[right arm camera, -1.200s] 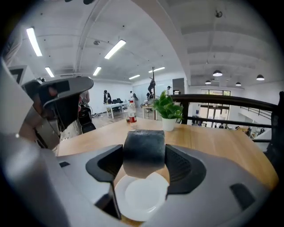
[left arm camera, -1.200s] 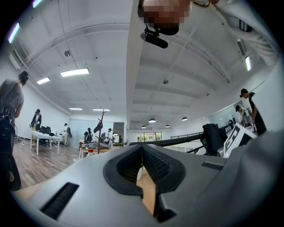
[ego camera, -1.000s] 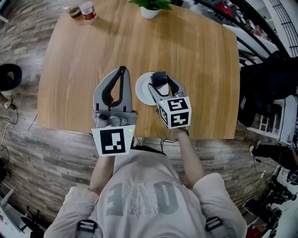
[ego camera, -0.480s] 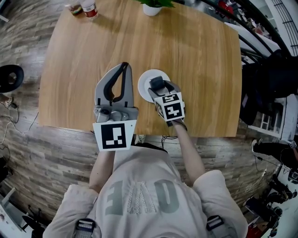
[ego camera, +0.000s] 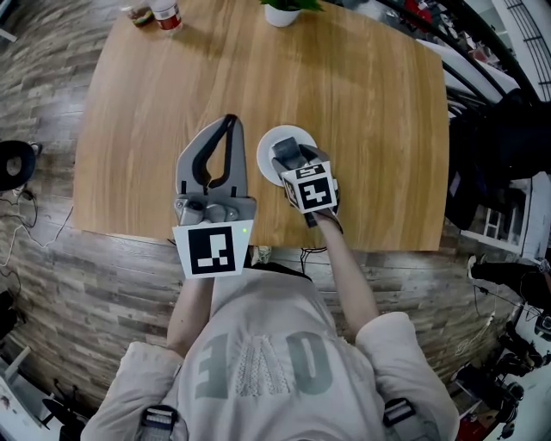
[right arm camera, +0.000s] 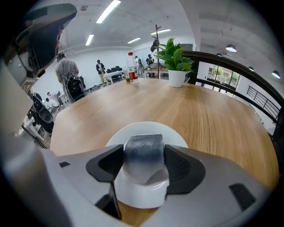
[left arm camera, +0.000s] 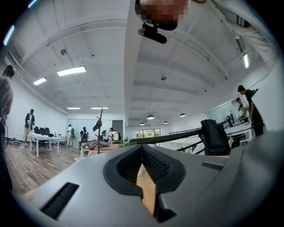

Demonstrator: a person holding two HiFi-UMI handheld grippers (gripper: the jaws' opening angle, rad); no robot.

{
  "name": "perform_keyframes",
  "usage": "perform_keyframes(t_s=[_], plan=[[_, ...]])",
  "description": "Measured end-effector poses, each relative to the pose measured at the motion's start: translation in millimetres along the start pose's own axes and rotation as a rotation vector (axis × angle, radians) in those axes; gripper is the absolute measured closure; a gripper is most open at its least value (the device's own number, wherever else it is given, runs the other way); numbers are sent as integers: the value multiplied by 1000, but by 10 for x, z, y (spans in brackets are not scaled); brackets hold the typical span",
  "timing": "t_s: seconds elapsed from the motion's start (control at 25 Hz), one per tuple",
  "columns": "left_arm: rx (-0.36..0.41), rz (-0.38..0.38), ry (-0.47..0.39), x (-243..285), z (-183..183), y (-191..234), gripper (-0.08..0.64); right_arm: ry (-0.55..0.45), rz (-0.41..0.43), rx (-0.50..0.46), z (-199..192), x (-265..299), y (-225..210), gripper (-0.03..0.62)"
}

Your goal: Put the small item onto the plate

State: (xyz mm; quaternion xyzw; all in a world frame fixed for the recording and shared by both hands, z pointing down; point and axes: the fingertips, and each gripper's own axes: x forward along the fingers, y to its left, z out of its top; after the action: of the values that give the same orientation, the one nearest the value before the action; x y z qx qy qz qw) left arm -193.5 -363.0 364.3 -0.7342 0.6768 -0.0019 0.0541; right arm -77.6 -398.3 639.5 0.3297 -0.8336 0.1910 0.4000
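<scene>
A white plate (ego camera: 268, 152) lies on the wooden table (ego camera: 362, 112), near its front edge. My right gripper (ego camera: 294, 160) hangs over the plate, shut on the small item (ego camera: 287, 149), a dark grey block. In the right gripper view the small item (right arm camera: 143, 153) is pinched between both black pads, with the plate (right arm camera: 120, 133) right under and beyond it. Whether the item touches the plate I cannot tell. My left gripper (ego camera: 228, 123) rests on the table just left of the plate, shut with nothing in it. In its own view the left gripper (left arm camera: 142, 153) shows jaw tips meeting.
A potted plant (ego camera: 282, 10) stands at the table's far edge, and a bottle (ego camera: 165, 13) with a small object (ego camera: 135, 15) beside it at the far left corner. A dark jacket (ego camera: 499, 146) hangs right of the table. People stand far off in the room.
My right gripper with the small item has moved a little forward and down over the plate. The left gripper has stayed in place.
</scene>
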Motion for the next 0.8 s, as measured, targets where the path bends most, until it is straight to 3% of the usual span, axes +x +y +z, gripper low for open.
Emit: perform_keyframes(t_s=[0.48, 0.64, 0.8], plan=[[0, 17, -13, -72, 74, 18, 551, -38, -29, -13, 121, -46, -38, 290], [6, 17, -35, -89, 161, -3, 551, -162, -19, 8, 564, -344, -56, 290], [12, 12, -72, -84, 304, -48, 551, -380, -37, 7, 1230, -932, -85, 290]])
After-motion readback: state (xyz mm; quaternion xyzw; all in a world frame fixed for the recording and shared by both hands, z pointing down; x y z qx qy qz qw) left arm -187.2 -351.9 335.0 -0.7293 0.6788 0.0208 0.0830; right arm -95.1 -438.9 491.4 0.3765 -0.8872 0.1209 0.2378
